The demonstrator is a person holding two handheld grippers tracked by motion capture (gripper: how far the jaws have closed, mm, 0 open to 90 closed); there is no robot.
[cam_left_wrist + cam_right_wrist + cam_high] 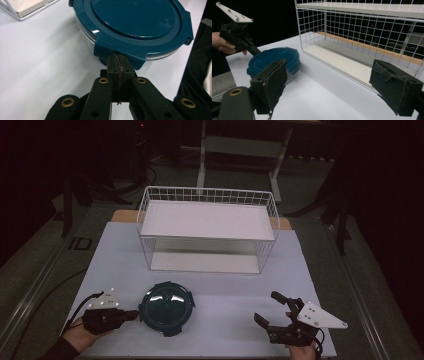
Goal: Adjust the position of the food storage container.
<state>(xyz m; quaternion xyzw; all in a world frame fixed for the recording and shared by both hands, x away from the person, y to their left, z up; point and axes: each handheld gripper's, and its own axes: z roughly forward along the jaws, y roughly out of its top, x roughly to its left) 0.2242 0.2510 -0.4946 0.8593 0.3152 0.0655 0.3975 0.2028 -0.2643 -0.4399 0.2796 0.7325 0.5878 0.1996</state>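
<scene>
A: Where is the container [166,307]?

B: On the white surface [215,270], near its front edge, left of the middle. It is round, with a dark teal lid [135,20] and clear walls, and it stands in front of the wire rack [207,229], apart from it.

A: And the left gripper [134,315]?

B: It lies low at the container's left side, pointing at it. In the left gripper view the jaws are pressed together with nothing between them, and their tips sit just under one of the lid's clip tabs [120,51]. Whether they touch the tab I cannot tell.

A: The right gripper [267,311]?

B: Well to the right of the container, near the front right of the surface, held in a hand [301,351]. Its jaws stand wide apart and hold nothing. In the right gripper view they frame the container on one side and the rack's lower shelf [342,60] on the other.

A: Anything in the rack?

B: Both shelves look bare.
</scene>
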